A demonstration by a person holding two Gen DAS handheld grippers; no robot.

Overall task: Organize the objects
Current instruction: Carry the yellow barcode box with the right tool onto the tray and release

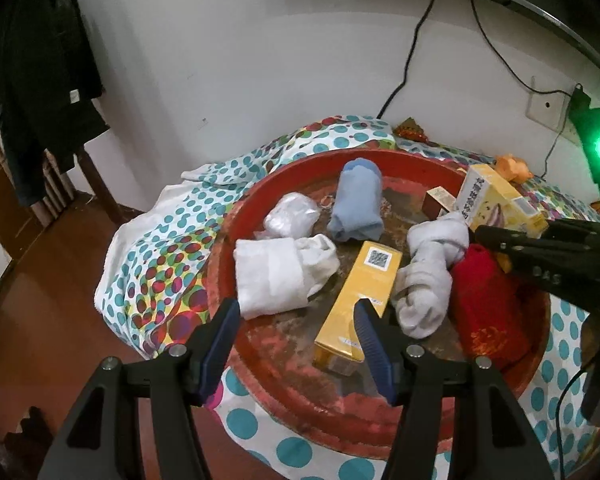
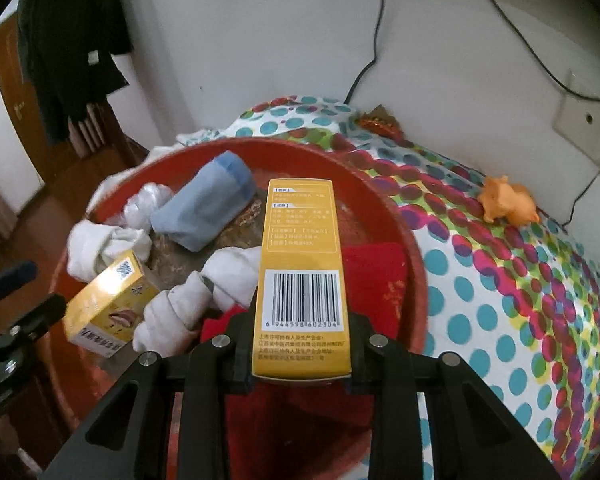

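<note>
Left wrist view
Left tool (image 1: 296, 344): your jaws stand apart, nothing between the pads.
Red tray (image 1: 260, 384): it sits on the dotted cloth (image 1: 156, 256) over the worktop.
On the tray: a yellow box (image 1: 360, 296) lies flat just past your right finger; beside it a white sock bundle (image 1: 276, 276), a knotted white sock (image 1: 424, 280), a blue sock (image 1: 358, 204) and a red cloth (image 1: 488, 300).
Right tool: it enters from the right edge, above the red cloth.

Right wrist view
Right tool (image 2: 300, 364): clamped together on a second yellow box (image 2: 302, 260), barcode face up, held above the tray.
Orange toy (image 2: 508, 200): it rests on the dotted cloth, well apart from the tray.
</note>
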